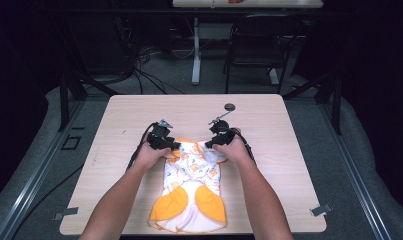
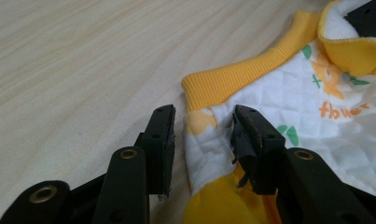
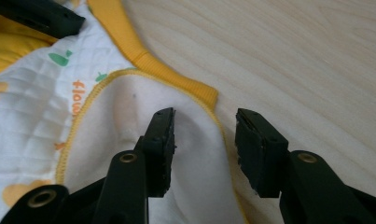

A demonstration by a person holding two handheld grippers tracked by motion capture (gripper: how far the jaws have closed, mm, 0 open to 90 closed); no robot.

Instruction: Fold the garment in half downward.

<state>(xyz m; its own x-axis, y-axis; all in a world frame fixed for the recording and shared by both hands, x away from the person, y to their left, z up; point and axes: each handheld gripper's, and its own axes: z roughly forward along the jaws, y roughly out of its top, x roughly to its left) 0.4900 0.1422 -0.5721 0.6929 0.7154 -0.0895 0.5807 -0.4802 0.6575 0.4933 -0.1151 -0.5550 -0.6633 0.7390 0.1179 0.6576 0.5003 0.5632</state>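
A small white quilted garment (image 1: 191,192) with orange patches and yellow ribbed trim lies flat on the wooden table (image 1: 134,112). My left gripper (image 1: 175,146) rests at its far left corner, my right gripper (image 1: 209,144) at its far right corner. In the left gripper view the left gripper (image 2: 202,126) is open, and a fold of the garment (image 2: 288,102) beside the yellow cuff lies loosely between the jaws. In the right gripper view the right gripper (image 3: 202,126) is open over the garment's (image 3: 36,107) white lining, whose yellow-stitched edge runs between the jaws.
A small dark round disc (image 1: 229,106) lies on the table behind the right gripper. Metal clips (image 1: 320,210) stick out at the table's near corners. Behind the table stand a black chair (image 1: 259,40), a white table leg (image 1: 195,55) and loose cables on the floor.
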